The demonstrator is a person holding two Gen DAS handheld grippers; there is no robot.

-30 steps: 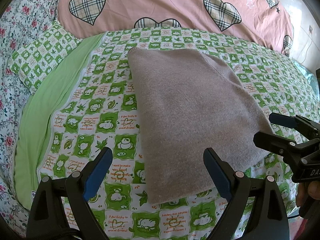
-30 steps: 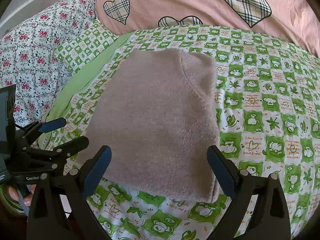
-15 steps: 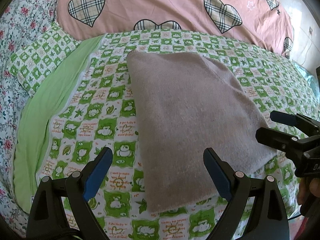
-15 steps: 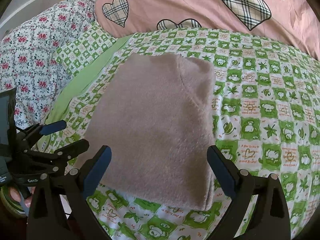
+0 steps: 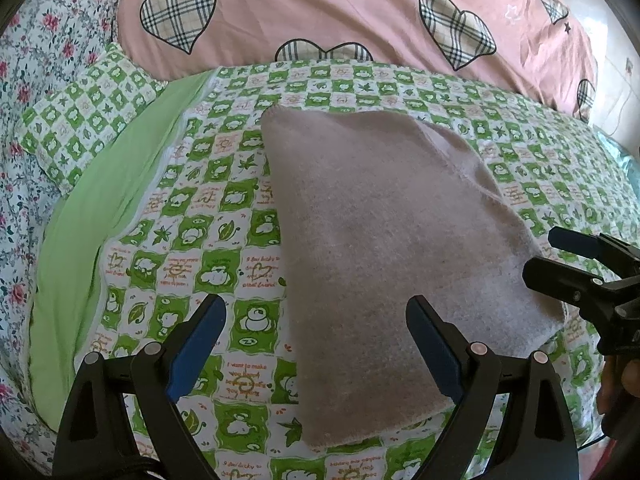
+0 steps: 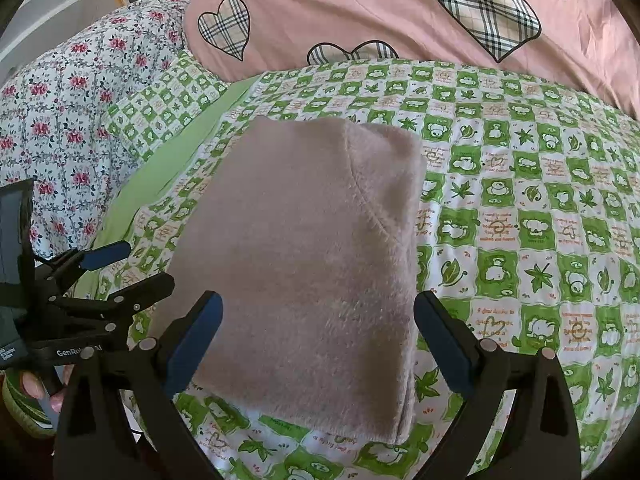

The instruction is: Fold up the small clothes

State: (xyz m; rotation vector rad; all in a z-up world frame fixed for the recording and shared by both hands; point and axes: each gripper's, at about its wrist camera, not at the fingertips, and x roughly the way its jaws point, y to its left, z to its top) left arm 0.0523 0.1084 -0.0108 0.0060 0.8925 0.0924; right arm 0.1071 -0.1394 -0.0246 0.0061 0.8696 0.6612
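A folded, fuzzy taupe knit garment (image 5: pixel 384 248) is lying flat on a green-and-white checked bedsheet printed with bears and leaves (image 5: pixel 208 240). The left gripper (image 5: pixel 316 344), black with blue finger pads (image 5: pixel 196 344), is hovering with its jaws spread wide above the garment's near left corner, gripping nothing. The right gripper (image 5: pixel 560 260), also black with a blue pad, is reaching in from the right edge, its tips over the garment's right border. A pink duvet with plaid hearts (image 5: pixel 360 16) is lying behind
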